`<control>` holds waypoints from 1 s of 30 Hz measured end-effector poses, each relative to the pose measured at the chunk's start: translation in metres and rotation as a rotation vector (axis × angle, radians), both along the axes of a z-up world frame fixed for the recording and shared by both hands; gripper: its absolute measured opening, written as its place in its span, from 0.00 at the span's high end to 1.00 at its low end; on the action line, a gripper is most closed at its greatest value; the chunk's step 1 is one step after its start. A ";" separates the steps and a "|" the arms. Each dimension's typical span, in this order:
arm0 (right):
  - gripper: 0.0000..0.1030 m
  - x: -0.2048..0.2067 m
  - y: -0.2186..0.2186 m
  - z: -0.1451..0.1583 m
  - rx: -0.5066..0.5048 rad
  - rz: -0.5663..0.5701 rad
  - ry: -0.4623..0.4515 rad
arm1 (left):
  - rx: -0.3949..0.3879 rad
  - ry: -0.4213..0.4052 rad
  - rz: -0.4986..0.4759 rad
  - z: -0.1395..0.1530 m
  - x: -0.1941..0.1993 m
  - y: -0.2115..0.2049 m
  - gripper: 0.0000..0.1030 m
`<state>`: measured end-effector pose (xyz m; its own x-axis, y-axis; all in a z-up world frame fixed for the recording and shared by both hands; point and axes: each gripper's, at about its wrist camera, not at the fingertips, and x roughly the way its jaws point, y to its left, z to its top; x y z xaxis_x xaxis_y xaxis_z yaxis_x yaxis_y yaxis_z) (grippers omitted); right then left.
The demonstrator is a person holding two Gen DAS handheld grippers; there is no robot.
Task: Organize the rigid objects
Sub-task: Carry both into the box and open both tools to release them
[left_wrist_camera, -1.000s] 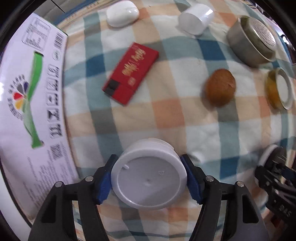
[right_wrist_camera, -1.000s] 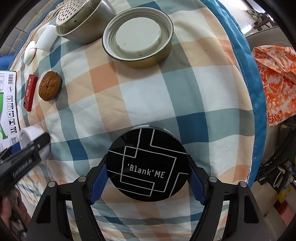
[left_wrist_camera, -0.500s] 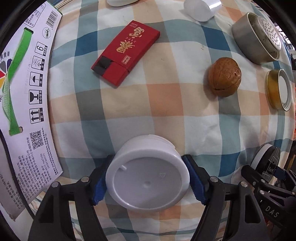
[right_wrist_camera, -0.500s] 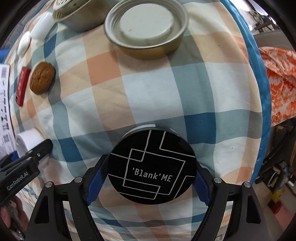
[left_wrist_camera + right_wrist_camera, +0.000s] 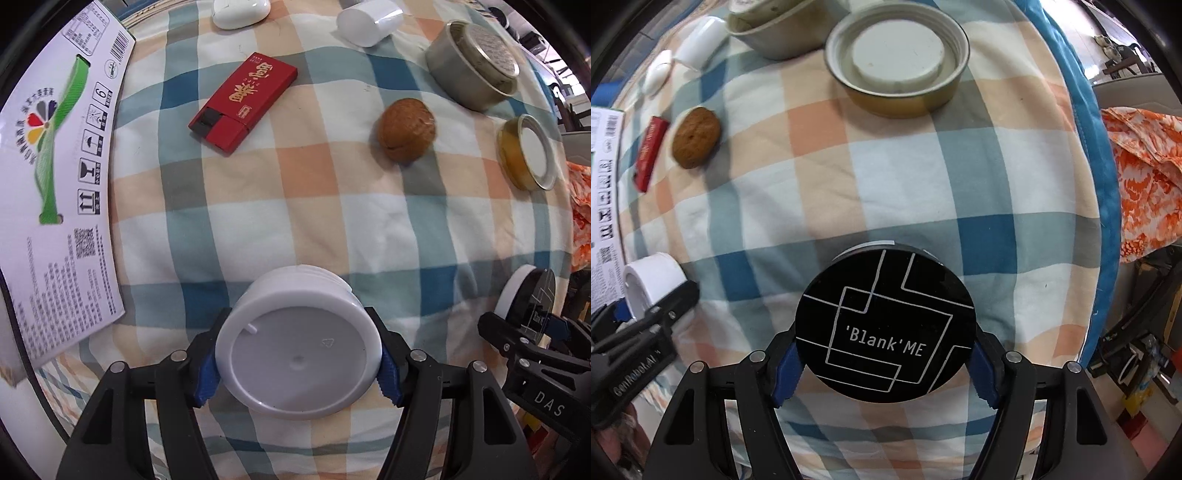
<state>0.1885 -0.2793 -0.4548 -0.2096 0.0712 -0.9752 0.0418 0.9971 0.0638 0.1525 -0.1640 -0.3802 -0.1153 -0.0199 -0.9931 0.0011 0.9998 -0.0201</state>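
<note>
The left gripper (image 5: 299, 363) pointed straight down and its blue pads (image 5: 205, 373) pressed both sides of a white plastic jar (image 5: 297, 343) — its jaws had just been closing in a little on it. The right gripper (image 5: 884, 363) squeezed a black round tin (image 5: 884, 326) marked 'Blank'ME the same way, its jaws also just closing in. Both jars hung near the front of the checked cloth (image 5: 295, 221). Further back lay a red flat box (image 5: 243, 101) and a walnut (image 5: 406, 134), well apart. A gold tin lid (image 5: 897, 61) sat to the right. At the back were a steel strainer cup (image 5: 472, 70), a white cap (image 5: 369, 22) on its side and a white mouse (image 5: 240, 13). A printed cardboard box (image 5: 55, 166) lay at the left — beside the cloth.
</note>
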 end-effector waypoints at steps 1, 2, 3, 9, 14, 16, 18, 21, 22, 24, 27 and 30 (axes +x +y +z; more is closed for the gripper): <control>0.26 -0.001 0.004 0.004 0.009 0.005 -0.006 | -0.007 -0.008 -0.002 0.008 -0.009 -0.002 0.36; 0.26 -0.003 0.008 0.008 0.018 0.011 -0.013 | -0.014 -0.018 -0.004 0.015 -0.014 -0.004 0.36; 0.26 -0.003 0.011 0.012 0.023 0.016 -0.019 | -0.023 -0.030 -0.003 0.023 -0.018 -0.005 0.36; 0.26 -0.009 0.039 0.052 0.061 0.058 -0.083 | -0.064 -0.131 0.001 0.084 -0.035 0.000 0.36; 0.26 -0.001 0.069 0.095 0.075 0.091 -0.155 | -0.084 -0.231 -0.001 0.132 -0.026 0.028 0.36; 0.26 0.004 0.075 0.112 0.083 0.103 -0.179 | -0.088 -0.271 0.000 0.145 -0.010 0.048 0.36; 0.26 0.006 0.078 0.135 0.090 0.114 -0.206 | -0.087 -0.306 -0.001 0.161 -0.005 0.065 0.36; 0.26 0.013 0.097 0.167 0.097 0.132 -0.250 | -0.089 -0.353 0.005 0.178 0.009 0.092 0.36; 0.26 0.017 0.107 0.175 0.104 0.134 -0.259 | -0.091 -0.364 0.011 0.180 0.022 0.103 0.36; 0.26 0.021 0.127 0.187 0.116 0.141 -0.278 | -0.099 -0.380 0.018 0.189 0.026 0.121 0.36; 0.26 0.029 0.162 0.202 0.130 0.154 -0.300 | -0.099 -0.398 0.024 0.195 0.035 0.148 0.36; 0.26 0.039 0.200 0.210 0.154 0.165 -0.311 | -0.100 -0.405 0.045 0.197 0.045 0.180 0.36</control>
<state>0.2272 -0.0794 -0.2446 0.0741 0.2117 -0.9745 -0.1631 0.9666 0.1976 0.1976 0.0161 -0.1834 0.2869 -0.1149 -0.9510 -0.0151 0.9921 -0.1245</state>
